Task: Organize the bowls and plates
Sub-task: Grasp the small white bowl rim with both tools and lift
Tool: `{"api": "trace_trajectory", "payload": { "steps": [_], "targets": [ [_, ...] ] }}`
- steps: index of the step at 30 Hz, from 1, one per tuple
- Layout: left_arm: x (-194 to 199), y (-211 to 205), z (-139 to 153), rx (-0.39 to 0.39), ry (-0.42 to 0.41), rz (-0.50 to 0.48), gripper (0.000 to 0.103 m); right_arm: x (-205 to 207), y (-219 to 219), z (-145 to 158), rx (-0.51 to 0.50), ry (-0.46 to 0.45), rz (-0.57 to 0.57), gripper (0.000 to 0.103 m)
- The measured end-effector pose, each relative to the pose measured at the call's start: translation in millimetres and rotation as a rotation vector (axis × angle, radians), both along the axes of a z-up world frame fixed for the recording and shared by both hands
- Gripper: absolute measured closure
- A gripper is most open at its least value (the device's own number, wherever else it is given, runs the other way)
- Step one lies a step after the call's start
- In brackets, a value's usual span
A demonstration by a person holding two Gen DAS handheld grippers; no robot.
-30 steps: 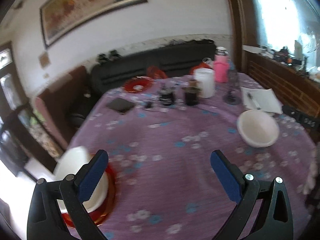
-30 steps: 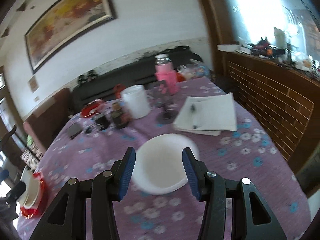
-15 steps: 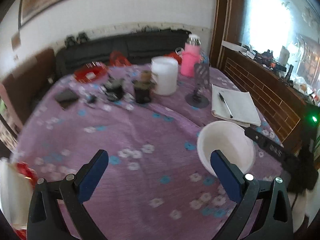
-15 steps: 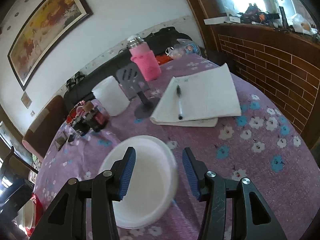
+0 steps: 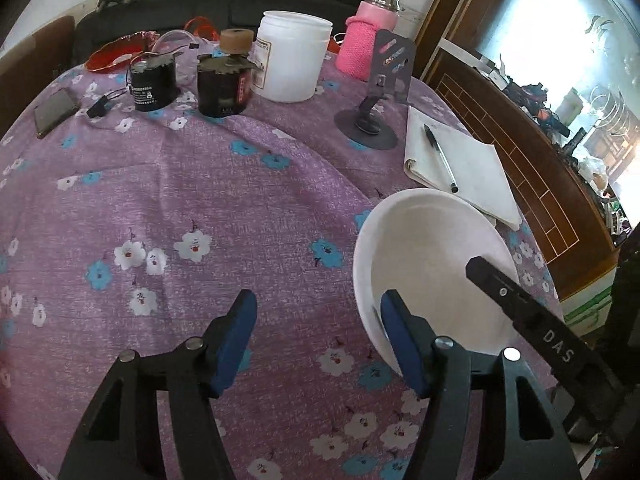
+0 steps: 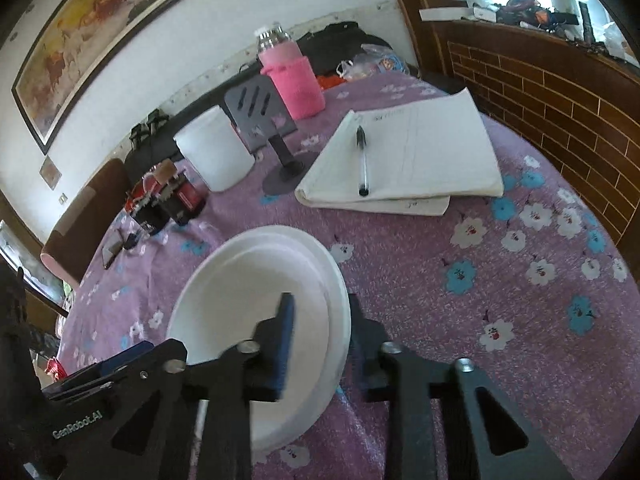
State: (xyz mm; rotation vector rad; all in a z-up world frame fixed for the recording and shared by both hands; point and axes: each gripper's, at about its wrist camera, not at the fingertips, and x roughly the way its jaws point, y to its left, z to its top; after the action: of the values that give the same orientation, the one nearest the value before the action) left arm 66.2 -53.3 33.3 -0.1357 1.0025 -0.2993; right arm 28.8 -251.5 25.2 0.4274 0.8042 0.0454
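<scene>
Bowl (image 6: 256, 300) looks light, thin and stiff, probably disposable, so its rim is the place to take. It sits on the tabletop (image 5: 224, 208) just in front of the notebook (image 6: 404, 156). Left hand-held gripper (image 5: 318, 336), jaws just narrowing, still grips nothing beside the bowl's left rim. Right hand-held gripper (image 6: 320, 344) has just pinched the right rim. Behind the notebook, phone stand (image 6: 260, 120) and white tub (image 6: 214, 150) stand well clear.

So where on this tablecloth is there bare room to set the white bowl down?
Free: the wide cloth stretch left of the white bowl, in front of the dark jars; also the cloth right of the bowl, below the notebook. Crowded: the far edge, with jars, white tub and phone stand.
</scene>
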Motion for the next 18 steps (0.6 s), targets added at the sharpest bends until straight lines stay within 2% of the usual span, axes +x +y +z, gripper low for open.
{"api": "trace_trajectory", "payload": {
  "steps": [3, 9, 10, 12, 13, 18],
  "targets": [
    [1, 3, 0, -0.013, 0.003, 0.005, 0.040, 0, 2, 0, 0.047, -0.004, 0.039, 0.095],
    [1, 15, 7, -0.021, -0.012, 0.035, 0.040, -1, 27, -3, 0.049, 0.020, 0.147, 0.095],
    [1, 14, 6, -0.007, -0.014, 0.032, 0.043, 0, 30, -4, 0.044, 0.025, 0.152, 0.095],
    [2, 13, 4, 0.020, -0.004, 0.024, 0.077, 0, 32, -4, 0.040, 0.028, 0.160, 0.094],
    [3, 11, 1, 0.019, 0.011, 0.008, 0.085, -1, 32, -5, 0.036, 0.030, 0.160, 0.093],
    [2, 7, -4, 0.045, 0.008, 0.004, 0.086, 2, 35, -8, 0.017, 0.054, 0.154, 0.091]
  ]
}}
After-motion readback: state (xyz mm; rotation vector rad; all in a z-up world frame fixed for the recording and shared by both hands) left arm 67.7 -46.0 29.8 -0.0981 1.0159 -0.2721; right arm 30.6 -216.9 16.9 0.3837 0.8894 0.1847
